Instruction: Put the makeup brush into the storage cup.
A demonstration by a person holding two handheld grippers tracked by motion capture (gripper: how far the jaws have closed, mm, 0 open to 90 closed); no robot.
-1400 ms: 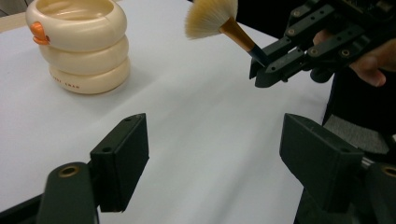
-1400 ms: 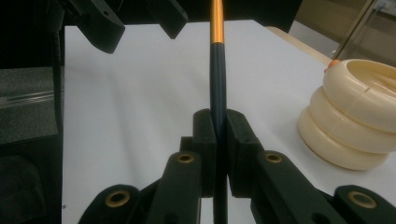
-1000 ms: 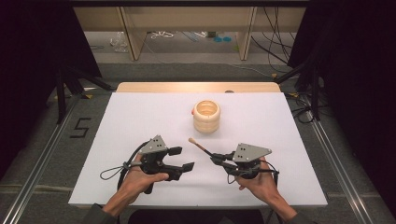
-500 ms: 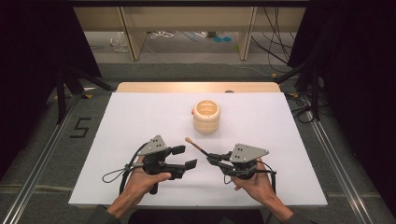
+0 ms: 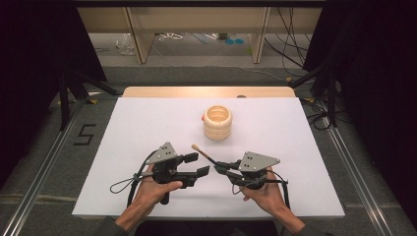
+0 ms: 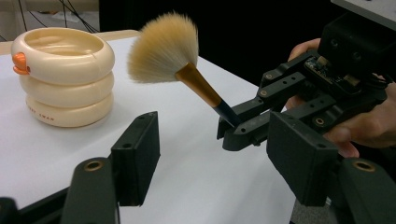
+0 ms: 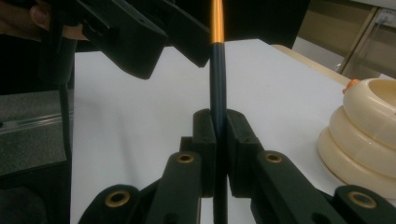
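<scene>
Near the six o'clock edge of the white table (image 5: 147, 128), the left gripper (image 5: 196, 164) sits in the person's left hand (image 5: 152, 189) with its jaws spread apart and nothing between them, pointing toward three o'clock. Just to its right, the makeup brush (image 6: 187, 70) hangs in the air off the table, its fluffy head aimed toward eleven o'clock. Its dark handle is pinched tight between the closed jaws of the right gripper (image 5: 221, 169), which the right hand (image 5: 265, 194) holds. Up toward twelve o'clock, well apart from both grippers, stands the cream ringed pot (image 5: 217, 123) with a small orange knob on its rim. To my eye the brush is picked up and either a handover to the open gripper or a drop into the pot is left to do. I cannot see inside the pot, and the handle's tail end is hidden behind the clamping jaws.
</scene>
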